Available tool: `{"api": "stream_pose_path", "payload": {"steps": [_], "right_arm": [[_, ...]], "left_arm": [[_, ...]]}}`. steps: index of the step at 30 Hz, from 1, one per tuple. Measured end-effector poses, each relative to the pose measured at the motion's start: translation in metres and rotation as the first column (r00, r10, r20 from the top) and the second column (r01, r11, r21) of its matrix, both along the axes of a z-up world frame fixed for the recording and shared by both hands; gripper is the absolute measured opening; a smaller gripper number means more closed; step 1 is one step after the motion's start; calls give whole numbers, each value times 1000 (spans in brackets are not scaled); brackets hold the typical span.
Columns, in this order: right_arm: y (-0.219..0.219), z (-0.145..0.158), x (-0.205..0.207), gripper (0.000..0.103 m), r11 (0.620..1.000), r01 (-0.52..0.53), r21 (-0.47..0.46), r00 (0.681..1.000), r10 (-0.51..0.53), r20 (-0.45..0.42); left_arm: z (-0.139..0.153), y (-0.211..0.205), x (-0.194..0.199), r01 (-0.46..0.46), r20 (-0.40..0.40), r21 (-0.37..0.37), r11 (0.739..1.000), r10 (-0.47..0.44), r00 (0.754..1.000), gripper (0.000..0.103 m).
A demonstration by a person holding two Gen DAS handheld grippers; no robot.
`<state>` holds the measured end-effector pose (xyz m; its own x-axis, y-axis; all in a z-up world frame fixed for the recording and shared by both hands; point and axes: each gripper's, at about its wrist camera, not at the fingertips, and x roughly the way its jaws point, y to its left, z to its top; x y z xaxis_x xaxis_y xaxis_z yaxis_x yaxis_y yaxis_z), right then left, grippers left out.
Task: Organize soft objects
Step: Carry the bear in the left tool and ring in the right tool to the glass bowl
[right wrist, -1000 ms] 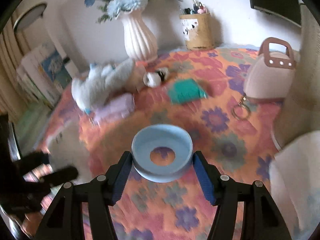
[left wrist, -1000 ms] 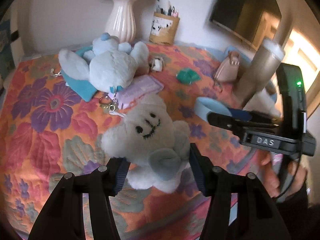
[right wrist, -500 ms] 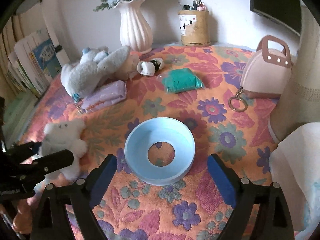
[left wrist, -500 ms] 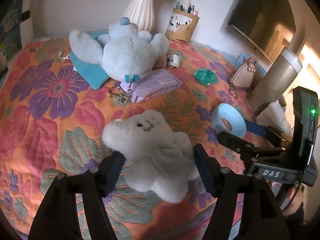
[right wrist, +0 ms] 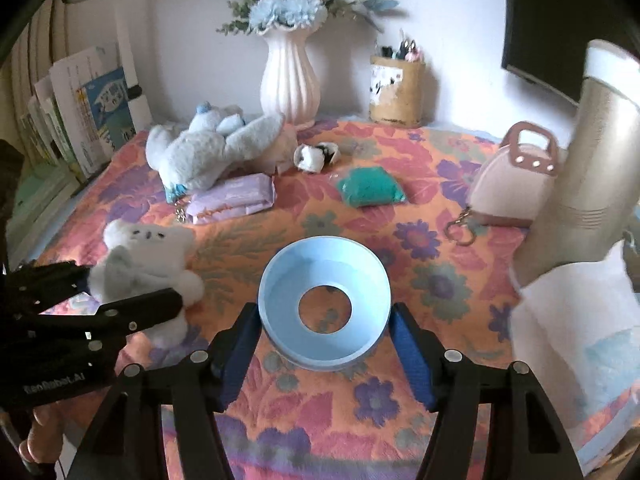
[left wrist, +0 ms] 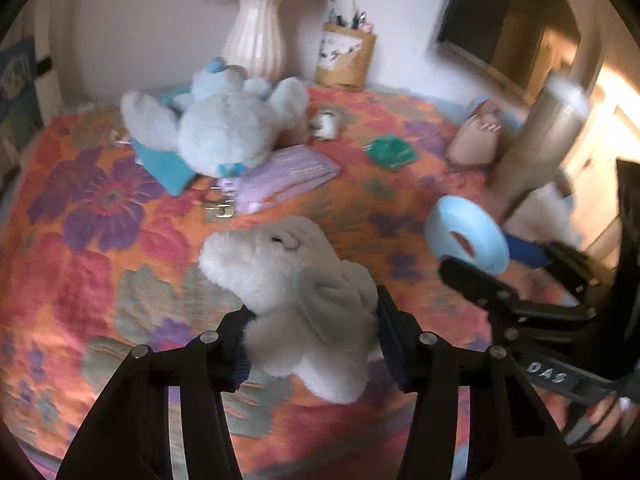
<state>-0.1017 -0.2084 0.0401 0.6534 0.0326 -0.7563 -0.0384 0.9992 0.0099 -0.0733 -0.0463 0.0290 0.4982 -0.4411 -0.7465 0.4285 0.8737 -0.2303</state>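
1. Floral quilt in orange, pink and purple covers the whole work surface; a pale wall stands behind it.
2. Left gripper: jaws drawn in on the small white plush bear, both pads pressed into its body, the head pointing away from the camera. From the right wrist view the same bear sits at the quilt's left edge, and it is hard to say whether its underside touches the cloth.
3. Right gripper: jaws set wide on either side of the pale blue ring dish. The blue pads lie just beside its rim (contact cannot be told from this angle).
4. Large pale blue plush lies on its side at the back left, partly over a lilac packet, with a teal cloth under it.
5. Small black-and-white plush and green pouch lie near the middle of the quilt, well apart from both grippers.
6. Pink handbag with a key ring stands at the right, beside a tall beige cylinder.
7. Ribbed vase of blue flowers and a pen holder stand against the wall.
8. Books stand at the left.
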Motion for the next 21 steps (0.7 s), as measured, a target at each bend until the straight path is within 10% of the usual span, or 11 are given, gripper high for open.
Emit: {"api": "stream_pose_path", "payload": {"steps": [21], "right_arm": [[-124, 86, -82, 64, 957, 241, 160, 961, -258, 100]], "left_arm": [[83, -138, -62, 331, 212, -11, 944, -321, 923, 50]]}}
